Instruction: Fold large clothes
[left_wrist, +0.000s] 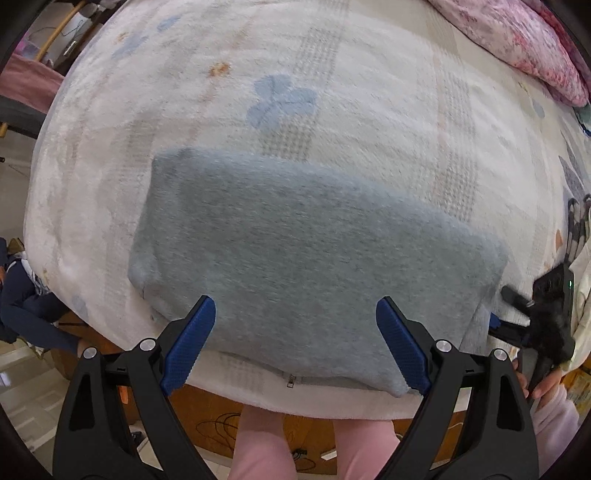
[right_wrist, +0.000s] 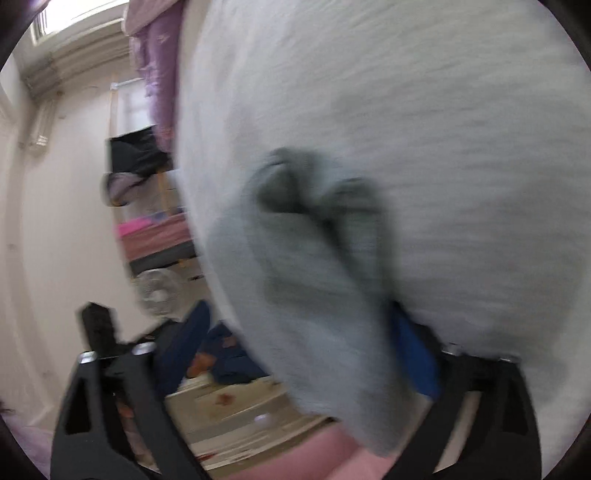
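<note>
A folded grey-blue fleece garment (left_wrist: 306, 243) lies on the white patterned blanket (left_wrist: 332, 92) near the bed's front edge. My left gripper (left_wrist: 295, 325) is open and empty, its blue pads (left_wrist: 190, 339) spread just above the garment's near edge. My right gripper shows at the far right of the left wrist view (left_wrist: 546, 317), at the garment's right end. In the right wrist view the garment (right_wrist: 369, 221) fills the frame, blurred, and hangs between the fingers (right_wrist: 413, 354) of my right gripper (right_wrist: 295, 354). That gripper's jaws stand wide apart, with fabric lying over them.
A pink floral quilt (left_wrist: 517, 40) lies at the back right of the bed. The person's pink trousers (left_wrist: 258, 443) are below the bed edge. The right wrist view shows a wall, a fan (right_wrist: 155, 288) and cluttered shelves (right_wrist: 155, 236) to the left.
</note>
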